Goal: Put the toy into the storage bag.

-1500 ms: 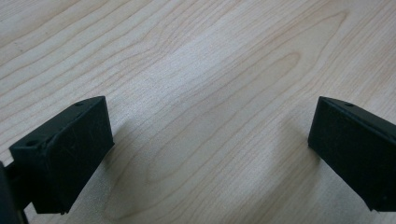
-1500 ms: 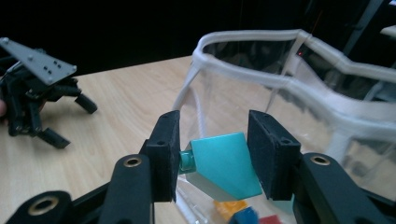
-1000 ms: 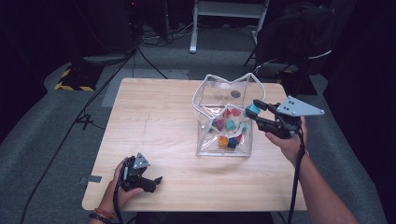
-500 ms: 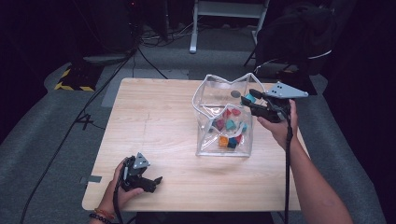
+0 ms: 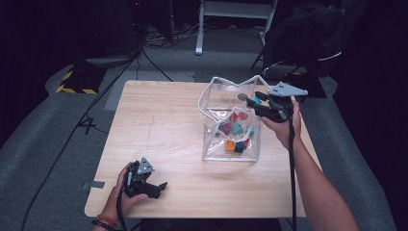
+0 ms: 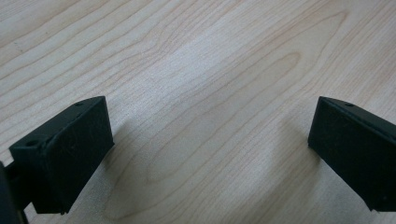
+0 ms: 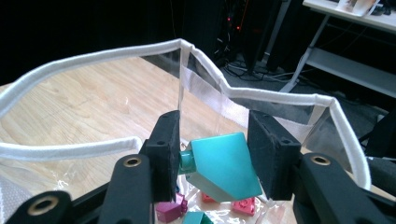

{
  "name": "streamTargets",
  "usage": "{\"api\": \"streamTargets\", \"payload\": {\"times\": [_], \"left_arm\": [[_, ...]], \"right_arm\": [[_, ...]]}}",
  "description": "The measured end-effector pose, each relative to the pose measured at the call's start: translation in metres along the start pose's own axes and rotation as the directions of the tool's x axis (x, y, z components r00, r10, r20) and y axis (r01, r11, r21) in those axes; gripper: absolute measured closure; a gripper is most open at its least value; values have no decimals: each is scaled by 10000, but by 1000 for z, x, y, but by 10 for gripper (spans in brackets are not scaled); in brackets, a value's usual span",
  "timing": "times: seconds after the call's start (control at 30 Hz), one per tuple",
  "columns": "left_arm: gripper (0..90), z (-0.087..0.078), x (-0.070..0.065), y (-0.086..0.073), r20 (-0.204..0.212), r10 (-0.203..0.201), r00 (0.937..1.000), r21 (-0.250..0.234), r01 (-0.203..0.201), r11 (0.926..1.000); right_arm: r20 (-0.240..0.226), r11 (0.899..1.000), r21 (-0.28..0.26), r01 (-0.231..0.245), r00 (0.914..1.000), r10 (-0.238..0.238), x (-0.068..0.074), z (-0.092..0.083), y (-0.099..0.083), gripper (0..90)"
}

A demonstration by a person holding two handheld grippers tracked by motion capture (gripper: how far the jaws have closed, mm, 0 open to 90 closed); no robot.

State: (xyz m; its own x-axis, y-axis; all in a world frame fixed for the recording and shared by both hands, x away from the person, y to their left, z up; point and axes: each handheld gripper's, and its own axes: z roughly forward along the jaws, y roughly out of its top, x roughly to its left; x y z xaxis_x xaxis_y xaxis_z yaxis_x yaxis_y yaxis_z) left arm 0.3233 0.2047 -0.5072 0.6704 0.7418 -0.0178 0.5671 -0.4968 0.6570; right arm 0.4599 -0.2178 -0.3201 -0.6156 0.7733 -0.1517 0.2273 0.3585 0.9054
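Observation:
A clear soft bag (image 5: 216, 101) with a white rim (image 7: 70, 63) stands on the right half of the wooden table and holds several coloured bricks (image 5: 235, 130). My right gripper (image 5: 252, 98) hangs over the bag's far right rim, shut on a teal slanted brick (image 7: 222, 165) that sits between its pads. Pink bricks (image 7: 243, 205) lie on the bag's floor below it. My left gripper (image 5: 161, 185) rests near the table's front left edge, its jaws wide apart over bare wood (image 6: 201, 116) with nothing between them.
The bag's walls sag and fold inward. A metal stand (image 5: 235, 9) and cables lie on the floor behind the table. A dark chair (image 5: 308, 38) stands at the back right, close to my right hand.
My right gripper has carried the teal brick leftward and toward the far side, from beside the bag's right wall to over its rim. The left gripper has not moved.

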Motion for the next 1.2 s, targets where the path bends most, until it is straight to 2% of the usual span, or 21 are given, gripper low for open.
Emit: {"api": "streamTargets", "payload": {"times": [0.13,0.2,0.5,0.93,1.2], "left_arm": [[1,0,0,0,-3,1,10000,0,-1,10000],[1,0,0,0,-3,2,10000,1,-2,10000],[1,0,0,0,-2,-1,10000,3,1,10000],[1,0,0,0,3,3,10000,1,-3,10000],[1,0,0,0,0,39,10000,9,-39,10000]], "right_arm": [[39,9999,109,-73,10000,72,-2,1,-2,546],[8,9997,171,-153,9999,152,-3,2,-2,503],[-238,9998,207,-16,9997,21,1,-4,-3,467],[-642,9985,-407,353,9972,-379,11,-46,-10,434],[-838,9970,-389,673,9940,-704,17,-64,-24,391]]}}
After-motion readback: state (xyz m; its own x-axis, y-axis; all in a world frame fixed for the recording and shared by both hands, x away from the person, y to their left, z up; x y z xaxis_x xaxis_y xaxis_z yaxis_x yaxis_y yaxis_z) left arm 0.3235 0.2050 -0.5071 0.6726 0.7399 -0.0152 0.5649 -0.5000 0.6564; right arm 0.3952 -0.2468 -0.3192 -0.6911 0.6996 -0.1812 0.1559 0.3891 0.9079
